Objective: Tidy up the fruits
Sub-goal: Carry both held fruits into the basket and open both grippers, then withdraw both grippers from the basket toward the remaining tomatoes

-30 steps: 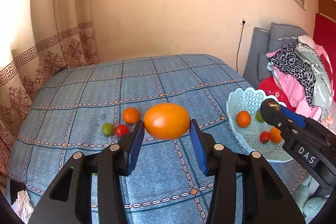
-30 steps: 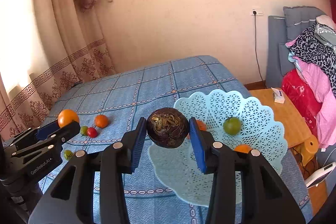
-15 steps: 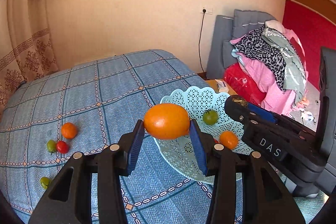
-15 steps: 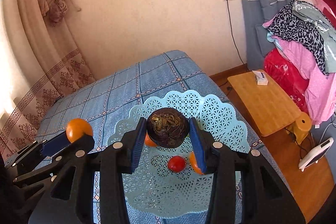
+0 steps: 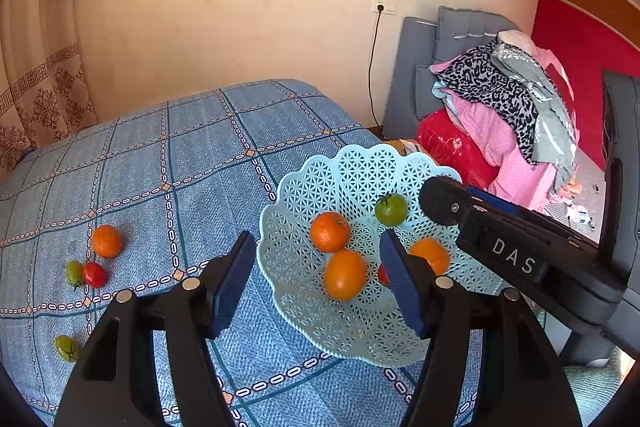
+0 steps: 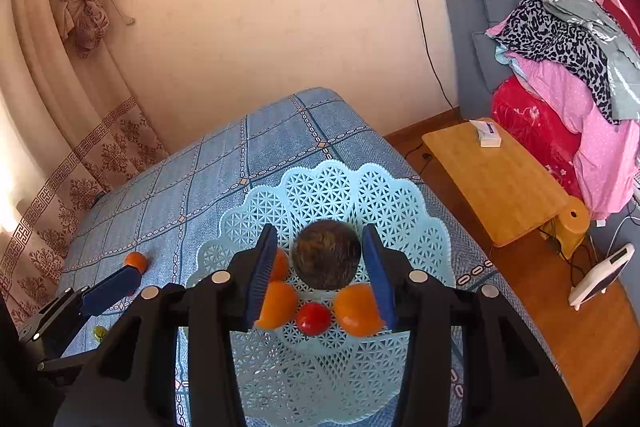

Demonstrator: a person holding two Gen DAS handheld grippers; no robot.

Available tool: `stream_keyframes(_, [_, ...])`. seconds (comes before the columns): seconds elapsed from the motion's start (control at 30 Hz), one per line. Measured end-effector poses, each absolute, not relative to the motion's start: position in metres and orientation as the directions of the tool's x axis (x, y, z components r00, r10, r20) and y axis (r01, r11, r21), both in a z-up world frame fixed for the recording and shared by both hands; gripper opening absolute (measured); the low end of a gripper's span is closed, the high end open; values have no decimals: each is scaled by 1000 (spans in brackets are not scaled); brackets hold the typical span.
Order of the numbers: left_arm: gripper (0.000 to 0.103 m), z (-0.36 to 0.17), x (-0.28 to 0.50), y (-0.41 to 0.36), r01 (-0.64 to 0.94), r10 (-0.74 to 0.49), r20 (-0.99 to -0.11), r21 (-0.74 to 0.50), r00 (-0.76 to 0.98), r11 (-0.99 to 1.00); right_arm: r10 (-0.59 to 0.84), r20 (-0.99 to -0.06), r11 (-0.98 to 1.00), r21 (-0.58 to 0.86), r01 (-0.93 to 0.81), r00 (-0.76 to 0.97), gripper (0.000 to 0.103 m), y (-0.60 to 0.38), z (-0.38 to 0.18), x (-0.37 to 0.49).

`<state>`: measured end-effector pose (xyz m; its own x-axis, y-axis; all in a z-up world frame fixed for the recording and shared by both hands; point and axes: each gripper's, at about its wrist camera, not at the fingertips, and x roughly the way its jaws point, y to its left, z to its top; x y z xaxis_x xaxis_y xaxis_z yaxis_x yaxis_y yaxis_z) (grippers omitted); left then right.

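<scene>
Both claws' jaws have just been opening. The left claw (image 5: pixel 318 283) is gaping over the basket (image 5: pixel 352 167), its orange (image 5: pixel 345 274) dropping free between the pads. The right claw (image 6: pixel 320 269) is standing apart from the dark fruit (image 6: pixel 326 254), blurred above the basket.

Warm daylight fills both views, coming from the curtain (image 6: pixel 48 131) side; in the right wrist view a blown-out white patch glares at the curtain's lower edge. The wall (image 5: pixel 248 7) above the bed takes an even peach glow with no hard shadows. Fruit in the basket (image 6: pixel 332 187) throws only soft, faint shadows. The dark brown fruit (image 6: pixel 326 254) in the right wrist view is smeared with motion blur, while the fruit around it stays sharp. Both views bend strongly away from the basket, and the corners fall to black vignette.
</scene>
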<state>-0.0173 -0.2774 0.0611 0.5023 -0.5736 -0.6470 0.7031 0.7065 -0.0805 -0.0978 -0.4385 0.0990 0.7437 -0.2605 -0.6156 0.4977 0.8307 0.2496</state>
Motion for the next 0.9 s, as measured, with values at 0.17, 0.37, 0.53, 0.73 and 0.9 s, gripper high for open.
stream_keyframes(0.17, [69, 62, -12, -271, 684, -567, -644, -92, 514, 724, -277, -598, 820, 260, 509, 752, 65, -439, 104, -103])
stream_keyframes(0.37, [78, 63, -9, -265, 662, -551, -641, -89, 534, 744, -285, -579, 813, 276, 512, 764, 65, -438, 110, -109])
stream_keyframes(0.53, [86, 65, -9, -263, 646, -537, -626, -69, 565, 760, -301, -563, 807, 279, 520, 769, 66, -438, 113, -114])
stream_keyframes(0.73, [86, 69, -6, -255, 617, -511, -613, -48, 603, 786, -305, -553, 811, 276, 516, 775, 66, -434, 116, -115])
stream_keyframes(0.9, [86, 71, -1, -246, 595, -499, -608, -54, 618, 802, -302, -547, 820, 268, 506, 780, 66, -428, 117, -113])
